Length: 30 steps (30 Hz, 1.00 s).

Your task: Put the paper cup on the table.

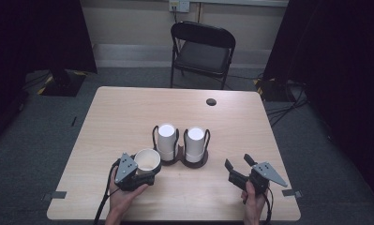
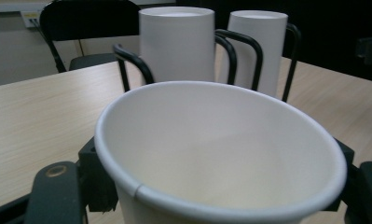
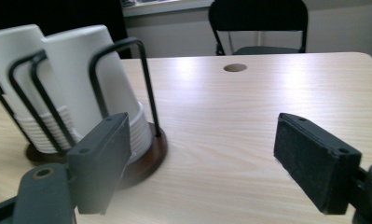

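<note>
The left gripper (image 1: 138, 174) held a single white paper cup (image 1: 147, 160) clamped between its jaws, mouth up and tipped slightly toward the person, just in front of the left cup stack (image 1: 166, 136) on the wooden table (image 1: 119, 112). In the left gripper view the cup (image 2: 221, 154) sat squarely between the pads, its rolled rim round rather than squashed, so the grip looked gentle enough; keeping that light squeeze was the thing to mind, since thin paper walls buckle easily. The two stacks of upturned cups stood side by side in a black wire holder (image 1: 181, 157) on dark round bases. The right gripper (image 1: 241, 169) rested near the table's right front, jaws spread wide and grasping nothing, well apart from the right cup stack (image 1: 195, 139). Whether the held cup touched the tabletop or hung just above it was hard to tell. To do the step well, the cup should probably be kept level and clear of the wire loops, with the free gripper ready to steady the holder.
</note>
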Each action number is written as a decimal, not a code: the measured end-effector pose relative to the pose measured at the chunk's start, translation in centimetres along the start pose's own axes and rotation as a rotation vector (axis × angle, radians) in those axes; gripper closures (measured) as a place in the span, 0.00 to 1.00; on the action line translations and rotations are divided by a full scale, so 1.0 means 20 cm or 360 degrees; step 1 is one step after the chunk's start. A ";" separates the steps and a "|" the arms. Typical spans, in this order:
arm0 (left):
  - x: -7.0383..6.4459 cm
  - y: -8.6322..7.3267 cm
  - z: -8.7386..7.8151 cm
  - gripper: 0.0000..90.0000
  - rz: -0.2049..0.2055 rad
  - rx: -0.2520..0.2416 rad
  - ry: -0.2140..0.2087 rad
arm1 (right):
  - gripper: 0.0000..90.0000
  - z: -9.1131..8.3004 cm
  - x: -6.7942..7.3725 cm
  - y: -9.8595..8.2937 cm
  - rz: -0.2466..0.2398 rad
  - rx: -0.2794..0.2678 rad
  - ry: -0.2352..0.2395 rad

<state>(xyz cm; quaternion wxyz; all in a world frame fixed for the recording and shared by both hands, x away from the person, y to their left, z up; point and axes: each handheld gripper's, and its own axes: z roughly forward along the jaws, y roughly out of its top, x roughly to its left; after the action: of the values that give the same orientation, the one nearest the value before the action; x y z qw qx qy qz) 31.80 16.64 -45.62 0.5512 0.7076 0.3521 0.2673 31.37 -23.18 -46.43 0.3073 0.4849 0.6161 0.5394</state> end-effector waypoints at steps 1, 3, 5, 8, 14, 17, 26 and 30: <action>0.02 0.00 -0.01 0.26 -0.0009 -0.0008 0.0014 | 0.20 0.00 0.00 -0.01 -0.0011 0.0001 -0.0020; 0.05 0.00 -0.01 0.26 -0.0023 -0.0022 0.0043 | 0.20 0.01 0.00 -0.02 -0.0005 0.0015 -0.0049; 0.07 0.01 -0.02 0.26 -0.0024 -0.0022 0.0107 | 0.20 0.00 -0.01 -0.03 -0.0007 -0.0003 -0.0067; 0.10 0.04 -0.04 0.26 -0.0039 -0.0046 0.0162 | 0.20 -0.01 -0.02 -0.03 -0.0019 -0.0022 -0.0090; 0.18 0.07 -0.03 0.26 -0.0104 -0.0117 0.0192 | 0.21 -0.01 -0.05 -0.06 -0.0064 -0.0057 -0.0145; 0.21 0.07 0.00 0.26 -0.0133 -0.0101 0.0282 | 0.21 0.00 -0.06 -0.08 -0.0077 -0.0056 -0.0138; 0.31 0.11 0.08 0.26 -0.0155 -0.0129 0.0290 | 0.20 0.02 -0.07 -0.14 -0.0058 -0.0036 -0.0113; 0.37 0.13 0.12 0.26 -0.0130 -0.0095 0.0404 | 0.19 0.02 -0.07 -0.14 -0.0073 -0.0051 -0.0125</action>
<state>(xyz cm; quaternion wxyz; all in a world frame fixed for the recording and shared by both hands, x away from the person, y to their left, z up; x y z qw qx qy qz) 38.63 20.63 -43.77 0.5335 0.6366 0.4393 0.3423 31.50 -24.09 -49.49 0.3512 0.4865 0.6058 0.5225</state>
